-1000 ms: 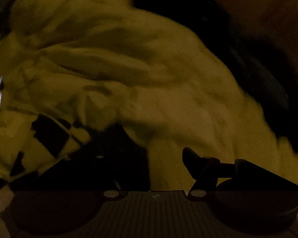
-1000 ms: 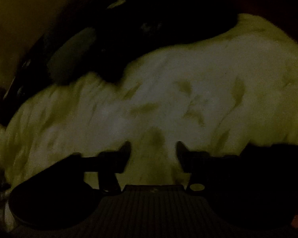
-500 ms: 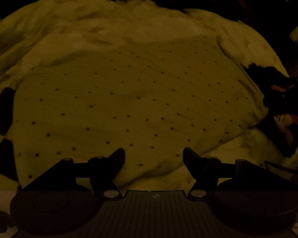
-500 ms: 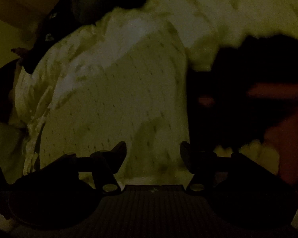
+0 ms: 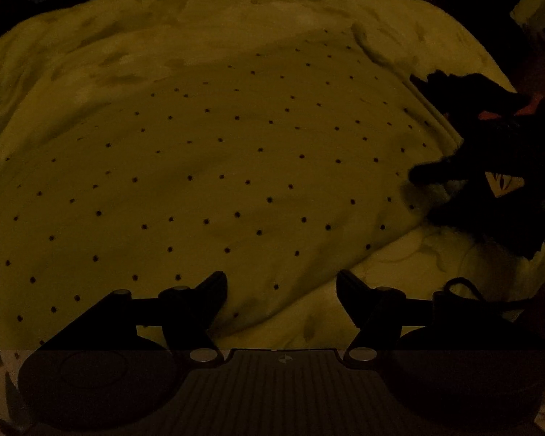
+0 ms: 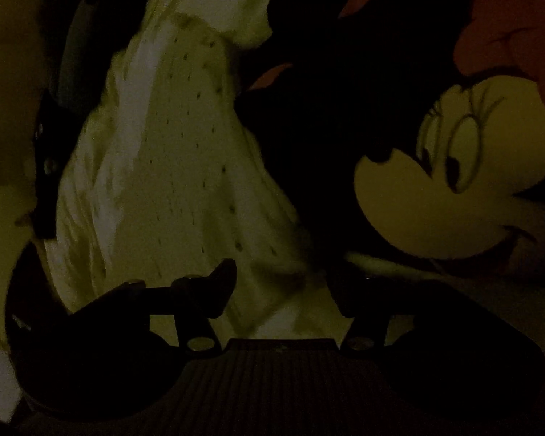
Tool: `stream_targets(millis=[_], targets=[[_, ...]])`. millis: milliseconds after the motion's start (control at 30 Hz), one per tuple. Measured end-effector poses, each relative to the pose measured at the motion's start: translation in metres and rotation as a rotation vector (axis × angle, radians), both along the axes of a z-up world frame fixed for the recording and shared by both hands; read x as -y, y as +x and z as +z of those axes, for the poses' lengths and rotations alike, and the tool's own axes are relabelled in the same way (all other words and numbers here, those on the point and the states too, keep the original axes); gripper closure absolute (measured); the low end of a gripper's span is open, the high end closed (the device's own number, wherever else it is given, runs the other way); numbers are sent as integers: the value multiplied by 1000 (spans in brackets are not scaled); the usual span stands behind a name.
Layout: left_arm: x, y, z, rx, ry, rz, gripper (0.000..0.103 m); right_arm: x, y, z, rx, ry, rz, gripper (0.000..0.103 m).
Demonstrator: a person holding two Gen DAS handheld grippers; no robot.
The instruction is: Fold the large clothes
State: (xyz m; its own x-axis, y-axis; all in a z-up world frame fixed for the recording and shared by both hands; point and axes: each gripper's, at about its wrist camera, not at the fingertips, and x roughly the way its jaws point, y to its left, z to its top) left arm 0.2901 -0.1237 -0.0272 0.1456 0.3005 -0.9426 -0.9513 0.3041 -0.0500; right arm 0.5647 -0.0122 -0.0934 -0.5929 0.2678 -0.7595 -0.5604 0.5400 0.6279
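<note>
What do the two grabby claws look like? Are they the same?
Yes, they look alike. The left gripper and the right gripper are both black, each with two pointed fingers on thin bars, round silver bolts, two big round bulges and a ribbed plate in the middle. A dark cable loops beside the left one. The dim light hides any markings.

Dotted garment (image 5: 218, 167) lies spread ahead of left gripper (image 5: 281, 289), atop a rumpled cloth (image 5: 399, 283) – cartoon-print fabric (image 5: 490, 167) at its right edge. In right wrist view, the print (image 6: 454, 181) sits right of the garment, ahead of right gripper (image 6: 283, 283).
</note>
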Motion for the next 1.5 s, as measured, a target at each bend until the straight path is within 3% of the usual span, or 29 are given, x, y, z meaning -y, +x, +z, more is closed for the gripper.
stream_targets(millis=[67, 100, 167, 367, 567, 700, 733, 767, 800, 833, 900, 967, 1067, 1200, 1267, 1300, 1367, 1500], targets=[[-2, 5, -3, -11, 0, -15, 0, -6, -1, -5, 3, 10, -20, 58], [-3, 8, -4, -19, 4, -28, 0, -9, -1, -7, 1, 10, -28, 74], [-3, 18, -4, -43, 30, -75, 0, -11, 0, -6, -35, 26, -45, 95], [8, 70, 7, -42, 167, -338, 0, -18, 0, 37, 15, 180, 58, 97], [-2, 133, -14, -186, 296, -483, 0, -30, 7, 42, -81, 98, 72, 97], [-6, 158, -20, -210, 367, -584, 0, -38, 8, 47, -155, 75, 70, 98], [-7, 161, -20, -222, 383, -592, 7, -39, 9, 47, -162, 65, 68, 98], [-11, 162, -22, -244, 378, -578, 36, -41, 11, 47, -170, 56, 64, 96], [-16, 160, -22, -246, 368, -546, 51, -43, 13, 47, -170, 50, 58, 91], [-22, 155, -19, -218, 356, -503, 57, -45, 17, 46, -164, 41, 50, 86], [-31, 140, -8, -138, 344, -408, 60, -47, 27, 43, -152, 25, 18, 44], [-35, 127, 5, -93, 355, -341, 61, -49, 35, 35, -178, 7, -46, 30], [-33, 113, 20, -42, 376, -292, 62, -56, 36, 12, -253, -66, -114, 22], [-29, 117, 25, -12, 366, -272, 63, -71, 29, -14, -242, -144, -234, 22], [-32, 113, 25, 14, 355, -233, 64, -83, 26, -21, -270, -129, -298, 23], [-34, 109, 25, 32, 348, -210, 64, -90, 24, -22, -272, -128, -304, 43], [-33, 101, 28, 73, 342, -168, 64, -107, 19, -17, -240, -74, -262, 93], [-28, 71, 40, 161, 360, -66, 64, -144, -16, 32, -42, 85, 41, 95]])
